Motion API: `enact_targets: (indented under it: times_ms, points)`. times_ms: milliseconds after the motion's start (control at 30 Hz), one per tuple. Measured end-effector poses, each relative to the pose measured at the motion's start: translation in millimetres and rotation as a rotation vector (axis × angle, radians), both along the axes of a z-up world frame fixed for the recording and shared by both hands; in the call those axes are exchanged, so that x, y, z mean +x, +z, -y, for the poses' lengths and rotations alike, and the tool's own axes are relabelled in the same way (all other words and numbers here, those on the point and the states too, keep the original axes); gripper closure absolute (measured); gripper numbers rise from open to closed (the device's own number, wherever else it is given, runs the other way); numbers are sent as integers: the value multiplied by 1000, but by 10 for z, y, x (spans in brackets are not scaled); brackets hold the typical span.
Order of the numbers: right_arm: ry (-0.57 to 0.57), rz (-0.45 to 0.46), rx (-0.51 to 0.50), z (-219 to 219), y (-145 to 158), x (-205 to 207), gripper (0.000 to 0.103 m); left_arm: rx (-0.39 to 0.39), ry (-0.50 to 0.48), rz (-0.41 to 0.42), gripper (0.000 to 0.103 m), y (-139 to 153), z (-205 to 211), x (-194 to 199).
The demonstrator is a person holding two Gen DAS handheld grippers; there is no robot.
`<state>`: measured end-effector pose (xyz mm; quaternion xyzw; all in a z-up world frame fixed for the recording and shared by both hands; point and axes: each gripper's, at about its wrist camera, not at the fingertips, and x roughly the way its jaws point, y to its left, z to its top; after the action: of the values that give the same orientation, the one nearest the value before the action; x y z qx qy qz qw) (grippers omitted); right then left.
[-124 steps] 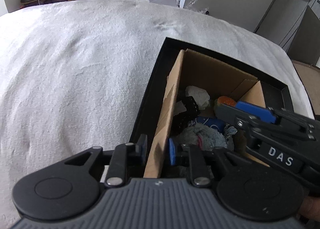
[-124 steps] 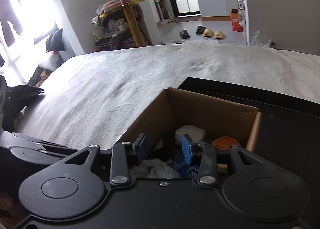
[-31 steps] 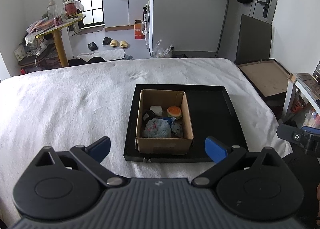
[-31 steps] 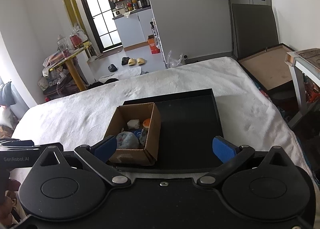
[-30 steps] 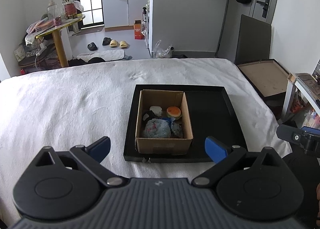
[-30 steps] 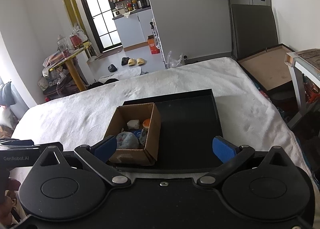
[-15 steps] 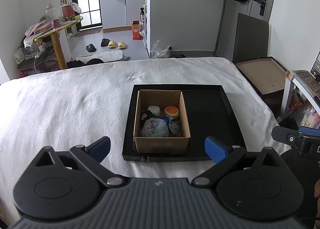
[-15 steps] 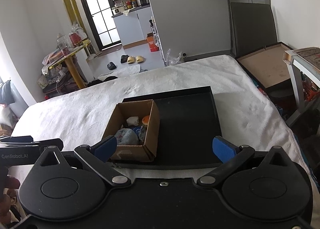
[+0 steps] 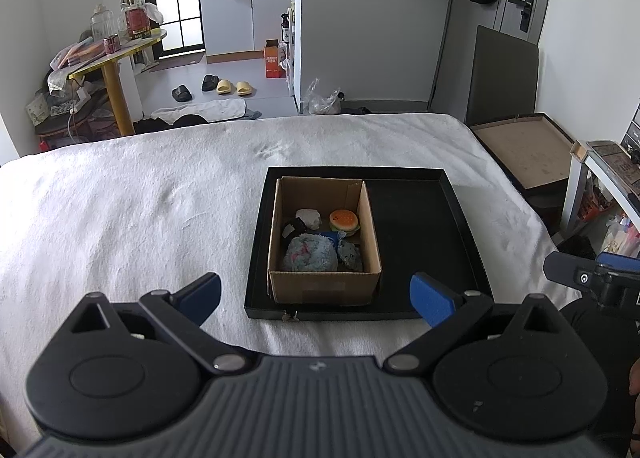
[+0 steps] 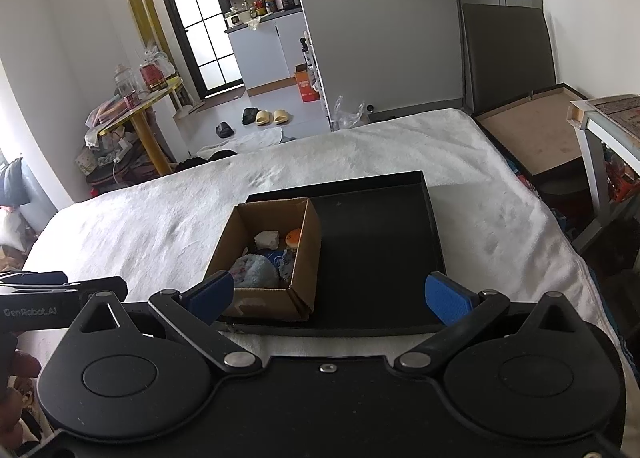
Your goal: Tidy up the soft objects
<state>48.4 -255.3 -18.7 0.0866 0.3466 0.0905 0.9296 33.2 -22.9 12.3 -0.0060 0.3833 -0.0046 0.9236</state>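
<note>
Cardboard box [image 9: 324, 282] ahead of both grippers, in black tray's [image 9: 424, 242] left half, holds blue fuzzy ball [image 9: 311, 254], burger toy [image 9: 344, 221], white lump [image 9: 308, 216]. Left gripper [image 9: 316, 296] and right gripper [image 10: 327, 294] jaws spread wide, empty.

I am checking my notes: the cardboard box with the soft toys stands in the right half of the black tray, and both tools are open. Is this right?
Not quite. The cardboard box stands in the left half of the black tray, as the left wrist view shows. Both the left tool and right tool are open.
</note>
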Motion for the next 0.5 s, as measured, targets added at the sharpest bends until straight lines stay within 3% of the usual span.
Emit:
enact_targets:
  times_ms: [500]
  points:
    - [8,8,10,-37,43,-38,0,-2,-3,3,3,8,10,-3]
